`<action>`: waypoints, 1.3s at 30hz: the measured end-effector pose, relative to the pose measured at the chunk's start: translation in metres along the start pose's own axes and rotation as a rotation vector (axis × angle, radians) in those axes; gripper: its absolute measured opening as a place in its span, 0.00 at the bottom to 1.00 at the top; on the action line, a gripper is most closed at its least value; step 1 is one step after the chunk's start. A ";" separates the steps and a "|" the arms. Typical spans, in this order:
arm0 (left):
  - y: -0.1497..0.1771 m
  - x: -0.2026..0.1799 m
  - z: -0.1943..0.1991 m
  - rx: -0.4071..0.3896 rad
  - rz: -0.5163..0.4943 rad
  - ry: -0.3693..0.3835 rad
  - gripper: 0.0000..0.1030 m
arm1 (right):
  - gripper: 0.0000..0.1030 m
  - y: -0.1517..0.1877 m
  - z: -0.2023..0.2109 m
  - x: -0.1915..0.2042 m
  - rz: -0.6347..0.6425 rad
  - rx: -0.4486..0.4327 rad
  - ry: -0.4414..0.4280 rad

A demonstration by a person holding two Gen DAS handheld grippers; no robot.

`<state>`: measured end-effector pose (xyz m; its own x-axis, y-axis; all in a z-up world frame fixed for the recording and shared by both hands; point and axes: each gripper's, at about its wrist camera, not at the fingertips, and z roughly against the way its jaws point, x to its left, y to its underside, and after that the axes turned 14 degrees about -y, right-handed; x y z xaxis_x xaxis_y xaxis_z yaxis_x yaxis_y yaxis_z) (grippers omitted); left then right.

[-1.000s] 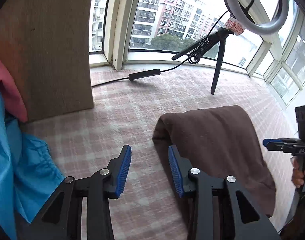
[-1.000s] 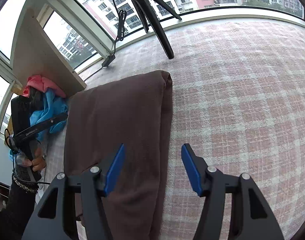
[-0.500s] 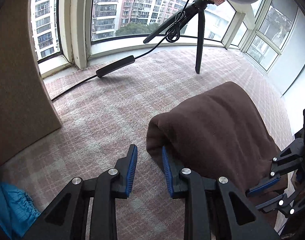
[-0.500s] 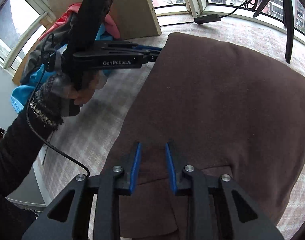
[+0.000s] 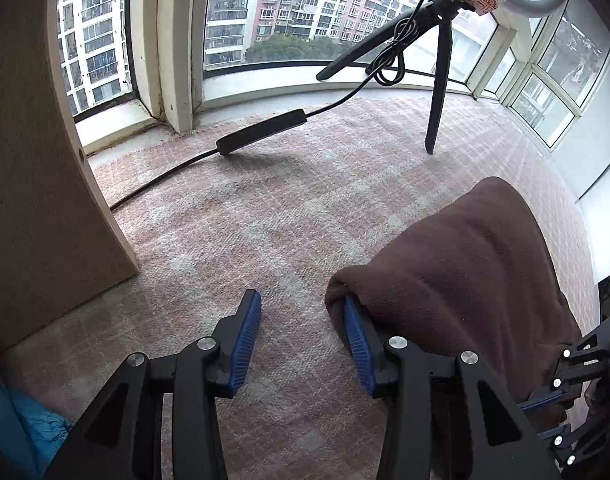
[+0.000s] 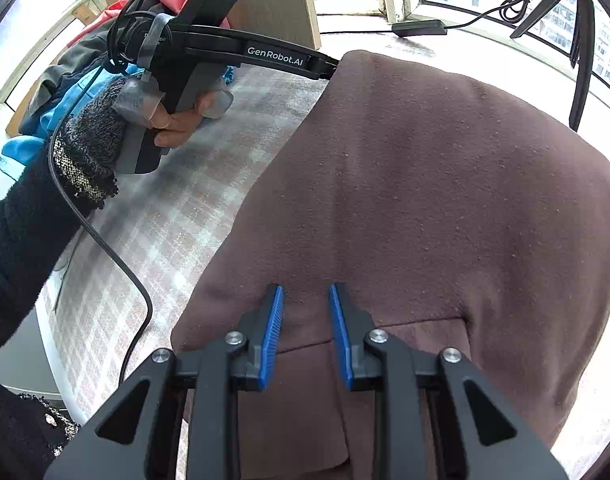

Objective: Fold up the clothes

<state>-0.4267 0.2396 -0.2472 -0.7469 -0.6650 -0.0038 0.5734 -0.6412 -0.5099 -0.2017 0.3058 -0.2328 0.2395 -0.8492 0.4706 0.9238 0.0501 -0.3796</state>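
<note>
Brown garment [image 6: 445, 184] – thick, fuzzy fleece-like cloth, folded into rounded slab – lying on pink plaid woven cover [image 5: 265, 220]. My left gripper [image 5: 301, 340] gaping wide, right-hand pad tucking under garment's rolled edge, other pad over bare cover, gripping nothing. My right gripper [image 6: 305, 334] hovering over garment's near hem – narrow gap between ribbed blue pads, not pinching any cloth. Black tripod [image 5: 437, 80] standing behind.

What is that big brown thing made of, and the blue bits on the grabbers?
The folded brown garment looks like thick, matte fleece or wool: soft rounded folds, fuzzy specks. The blue finger pads look like ribbed rubber or plastic, judging by fine ridges.
</note>
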 end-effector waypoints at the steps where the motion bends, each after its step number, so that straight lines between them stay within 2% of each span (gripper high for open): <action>1: 0.000 0.000 0.002 0.000 -0.001 -0.017 0.42 | 0.24 0.001 0.001 0.001 0.000 -0.003 0.000; 4: 0.000 0.003 0.010 -0.009 0.015 -0.113 0.42 | 0.24 0.003 0.006 0.002 -0.001 -0.010 -0.002; 5: 0.000 0.009 0.014 -0.013 0.026 -0.175 0.40 | 0.24 0.003 0.007 0.003 -0.002 -0.013 -0.002; 6: 0.001 0.017 0.018 -0.007 0.053 -0.200 0.38 | 0.24 0.004 0.009 0.003 -0.002 -0.016 -0.003; 9: 0.011 0.040 0.039 0.029 0.176 -0.146 0.38 | 0.24 0.006 0.013 0.005 -0.003 -0.023 -0.004; 11: 0.026 0.034 0.058 0.032 0.204 -0.105 0.39 | 0.25 0.015 0.025 -0.007 -0.042 -0.057 0.005; 13: 0.045 0.016 0.076 0.040 0.228 -0.048 0.44 | 0.35 0.025 0.038 -0.021 -0.089 -0.096 0.016; 14: 0.055 0.006 0.083 0.049 0.244 -0.016 0.48 | 0.48 0.030 0.045 -0.028 -0.113 -0.116 0.021; 15: 0.066 -0.004 0.089 0.061 0.278 0.021 0.49 | 0.57 0.035 0.052 -0.036 -0.136 -0.135 0.027; 18: 0.093 -0.038 0.099 0.101 0.345 0.114 0.50 | 0.59 0.050 0.073 -0.057 -0.206 -0.194 0.043; 21: 0.107 -0.064 0.100 0.108 0.364 0.104 0.50 | 0.59 0.065 0.093 -0.078 -0.276 -0.252 0.060; 25: 0.115 -0.079 0.090 0.137 0.398 0.095 0.50 | 0.59 0.085 0.120 -0.106 -0.370 -0.330 0.082; 29: 0.119 -0.093 0.081 0.162 0.382 0.062 0.50 | 0.59 0.093 0.116 -0.116 -0.358 -0.313 0.070; 33: 0.118 -0.106 0.078 0.152 0.349 0.043 0.50 | 0.59 0.098 0.111 -0.116 -0.325 -0.308 0.071; 38: 0.114 -0.123 0.075 0.141 0.298 0.023 0.55 | 0.59 0.097 0.105 -0.108 -0.273 -0.283 0.075; 39: 0.113 -0.125 0.074 0.139 0.290 0.017 0.55 | 0.56 0.096 0.103 -0.106 -0.262 -0.273 0.077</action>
<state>-0.2432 0.2219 -0.2412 -0.5500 -0.8221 -0.1468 0.8030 -0.4724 -0.3633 -0.1073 0.4551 -0.2372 -0.0265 -0.8522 0.5226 0.8345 -0.3066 -0.4578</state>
